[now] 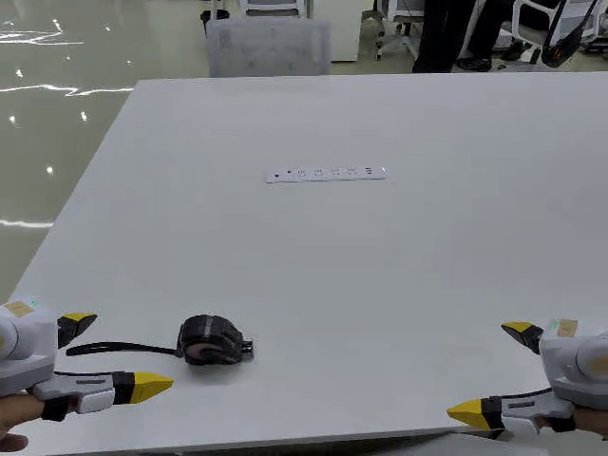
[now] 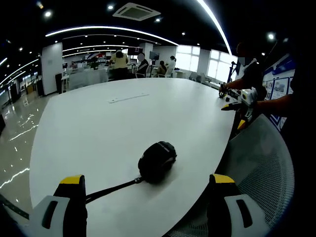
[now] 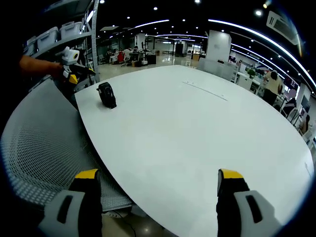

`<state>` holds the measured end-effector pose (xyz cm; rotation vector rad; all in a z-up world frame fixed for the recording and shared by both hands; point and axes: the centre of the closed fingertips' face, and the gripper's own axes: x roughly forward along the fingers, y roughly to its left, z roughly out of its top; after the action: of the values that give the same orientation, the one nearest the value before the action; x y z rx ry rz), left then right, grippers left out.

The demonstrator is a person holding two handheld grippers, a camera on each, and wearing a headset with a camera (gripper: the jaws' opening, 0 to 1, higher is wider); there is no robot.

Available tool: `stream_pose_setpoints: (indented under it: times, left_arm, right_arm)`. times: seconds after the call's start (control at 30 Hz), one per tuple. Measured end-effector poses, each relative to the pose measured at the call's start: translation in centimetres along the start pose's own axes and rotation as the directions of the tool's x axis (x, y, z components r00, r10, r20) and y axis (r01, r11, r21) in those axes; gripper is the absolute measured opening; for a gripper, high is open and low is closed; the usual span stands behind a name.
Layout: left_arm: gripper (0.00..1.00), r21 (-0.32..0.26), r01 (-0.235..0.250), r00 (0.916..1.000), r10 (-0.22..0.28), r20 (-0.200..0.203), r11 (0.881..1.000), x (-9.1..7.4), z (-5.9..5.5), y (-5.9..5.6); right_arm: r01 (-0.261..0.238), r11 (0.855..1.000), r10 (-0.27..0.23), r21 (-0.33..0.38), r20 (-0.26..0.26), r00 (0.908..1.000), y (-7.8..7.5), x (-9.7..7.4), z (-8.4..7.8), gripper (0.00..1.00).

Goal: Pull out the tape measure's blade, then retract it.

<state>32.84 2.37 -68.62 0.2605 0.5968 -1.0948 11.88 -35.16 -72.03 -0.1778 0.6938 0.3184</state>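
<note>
A black tape measure [image 1: 213, 341] lies on the white table [image 1: 380, 266] near the front left, its black wrist strap [image 1: 119, 349] trailing left. My left gripper [image 1: 112, 353] stands open just left of it, the strap running between its yellow-tipped fingers [image 1: 150, 385]. In the left gripper view the tape measure [image 2: 157, 160] sits a short way ahead of the open jaws, strap [image 2: 112, 189] leading back toward them. My right gripper [image 1: 496, 369] is open at the front right edge, far from the tape measure [image 3: 106, 94], with nothing between its fingers.
A white power strip [image 1: 326, 173] lies in the middle of the table. A grey chair [image 1: 268, 46] stands at the far edge, with more chairs and a person's legs [image 1: 446, 36] behind. A grey mesh seat back [image 3: 44, 148] sits below the near edge.
</note>
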Motion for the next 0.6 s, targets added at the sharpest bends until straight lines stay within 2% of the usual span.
stream_pose_setpoints:
  times: [0.13,0.2,0.3,0.4,0.6]
  left_arm:
    - [1.0,0.033,0.016,0.9995,-0.015,-0.027,0.999,0.5,0.3,0.0]
    - [1.0,0.08,-0.007,0.9992,0.01,-0.04,0.997,0.7,0.5,0.6]
    - [1.0,0.096,0.021,0.9978,-0.015,-0.064,0.995,1.0,0.7,0.5]
    - [1.0,0.165,0.042,0.9945,-0.025,-0.102,0.985,1.3,0.9,0.8]
    - [1.0,0.22,0.115,0.9848,-0.082,-0.153,0.969,2.2,1.6,0.8]
  right_arm:
    - [0.005,1.0,-0.005,0.008,0.0,1.0,-0.1,0.0,0.0,0.99]
    - [0.007,1.0,-0.007,0.009,-0.003,1.0,-0.5,0.1,-0.1,0.99]
    - [0.016,1.0,-0.016,0.007,-0.003,0.9999,-0.8,0.0,0.0,0.99]
    - [0.021,1.0,-0.021,0.002,0.001,0.9998,-1.2,0.1,0.3,0.99]
    - [0.023,1.0,-0.023,-0.015,0.002,0.9997,-1.6,0.4,1.5,0.99]
